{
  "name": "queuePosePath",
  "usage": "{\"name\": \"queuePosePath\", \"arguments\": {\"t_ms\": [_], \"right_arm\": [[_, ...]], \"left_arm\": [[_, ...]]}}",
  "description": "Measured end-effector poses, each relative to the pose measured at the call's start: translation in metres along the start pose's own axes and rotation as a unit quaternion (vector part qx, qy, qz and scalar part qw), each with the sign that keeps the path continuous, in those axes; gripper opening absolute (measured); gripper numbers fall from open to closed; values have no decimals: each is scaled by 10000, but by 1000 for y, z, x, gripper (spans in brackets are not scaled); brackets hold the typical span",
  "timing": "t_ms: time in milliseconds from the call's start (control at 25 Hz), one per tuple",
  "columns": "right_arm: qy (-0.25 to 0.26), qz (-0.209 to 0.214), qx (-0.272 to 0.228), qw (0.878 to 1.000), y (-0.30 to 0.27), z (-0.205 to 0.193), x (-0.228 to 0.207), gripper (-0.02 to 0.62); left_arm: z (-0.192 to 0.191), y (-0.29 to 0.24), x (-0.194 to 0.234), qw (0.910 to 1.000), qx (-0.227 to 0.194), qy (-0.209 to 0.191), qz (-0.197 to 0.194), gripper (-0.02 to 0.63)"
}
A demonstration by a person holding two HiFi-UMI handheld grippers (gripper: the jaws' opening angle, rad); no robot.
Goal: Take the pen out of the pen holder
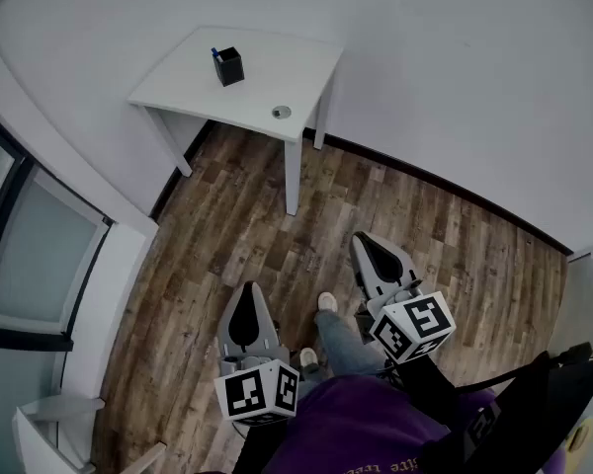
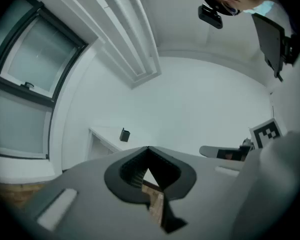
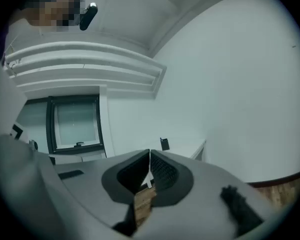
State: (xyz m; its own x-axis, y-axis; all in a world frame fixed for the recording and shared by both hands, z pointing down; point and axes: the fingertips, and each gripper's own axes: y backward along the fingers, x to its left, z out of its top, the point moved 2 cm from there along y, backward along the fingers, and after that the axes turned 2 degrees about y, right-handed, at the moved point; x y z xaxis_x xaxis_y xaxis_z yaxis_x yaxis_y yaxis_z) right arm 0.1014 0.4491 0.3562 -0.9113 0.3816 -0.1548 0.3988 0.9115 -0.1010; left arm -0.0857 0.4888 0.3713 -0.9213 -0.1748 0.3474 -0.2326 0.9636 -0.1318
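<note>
Seen from above, a small white table (image 1: 277,72) stands against a white wall in the upper left of the frame. On its far left part sits a black pen holder (image 1: 229,68), upright, with a blue-tipped pen (image 1: 215,54) sticking out of its top. A round grey grommet (image 1: 282,112) lies near the table's front edge.

At the bottom centre, well apart from the table, the left gripper (image 1: 246,288) and the right gripper (image 1: 360,236) hang over a wood-plank floor (image 1: 227,235), both aimed toward the table. A window (image 1: 35,250) fills the left edge.

In each gripper view the jaws are closed, tips together, with nothing between them. The pen holder appears small and distant above the tips in both.
</note>
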Motion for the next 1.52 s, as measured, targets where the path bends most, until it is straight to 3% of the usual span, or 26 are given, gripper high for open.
{"name": "queuePosePath", "arguments": {"t_ms": [480,680,880,1160,1520], "right_arm": [[-36,529,-46,9986,-87,27,-52,12],[-12,753,-33,9972,-121,41,-73,12],[13,961,51,9954,-149,43,-89,12],[28,869,28,9962,-175,46,-127,12],[4,993,187,9949,-207,38,-130,12]], "left_arm": [[23,-97,-31,9994,-269,-206,57,5],[36,-126,-37,9970,-428,-557,330,5],[37,-157,-35,9966,-453,-417,549,5],[34,-187,-37,9957,-492,-324,708,5],[33,-205,-17,9940,-432,-187,989,5]]}}
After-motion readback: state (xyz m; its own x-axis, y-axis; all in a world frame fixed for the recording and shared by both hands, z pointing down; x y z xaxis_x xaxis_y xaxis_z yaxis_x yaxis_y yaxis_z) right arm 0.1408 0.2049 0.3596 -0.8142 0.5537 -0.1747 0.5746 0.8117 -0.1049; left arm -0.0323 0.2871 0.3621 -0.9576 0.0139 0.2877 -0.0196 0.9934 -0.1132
